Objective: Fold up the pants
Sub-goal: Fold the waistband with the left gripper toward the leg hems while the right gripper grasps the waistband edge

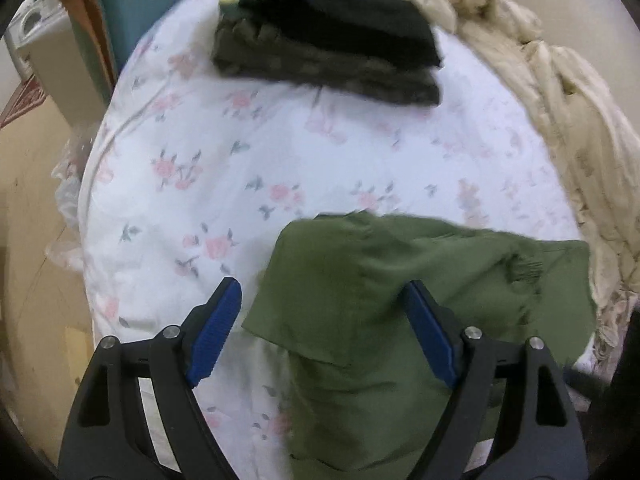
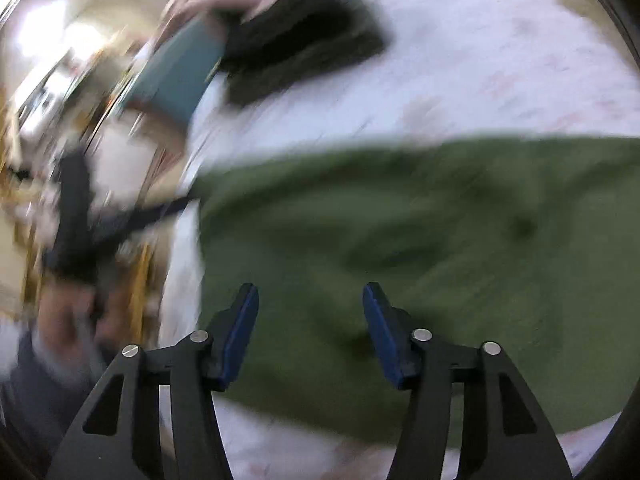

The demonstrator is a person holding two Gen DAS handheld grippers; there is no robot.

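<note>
Green pants (image 1: 400, 300) lie folded over on a white floral bedsheet (image 1: 224, 152), near the bed's near edge. My left gripper (image 1: 320, 300) is open just above their left part; one blue pad (image 1: 218, 328) is over the sheet, the other over the green cloth. In the blurred right wrist view the green pants (image 2: 420, 240) fill the middle, and my right gripper (image 2: 310, 304) is open above them, holding nothing. The other gripper and the hand holding it (image 2: 76, 240) show at the left of that view.
A stack of folded dark clothes (image 1: 332, 48) lies at the far side of the bed, also visible in the right wrist view (image 2: 300, 36). A crumpled cream blanket (image 1: 560, 100) runs along the right edge. A teal box (image 1: 148, 4) and a washing machine (image 1: 32, 28) stand left of the bed.
</note>
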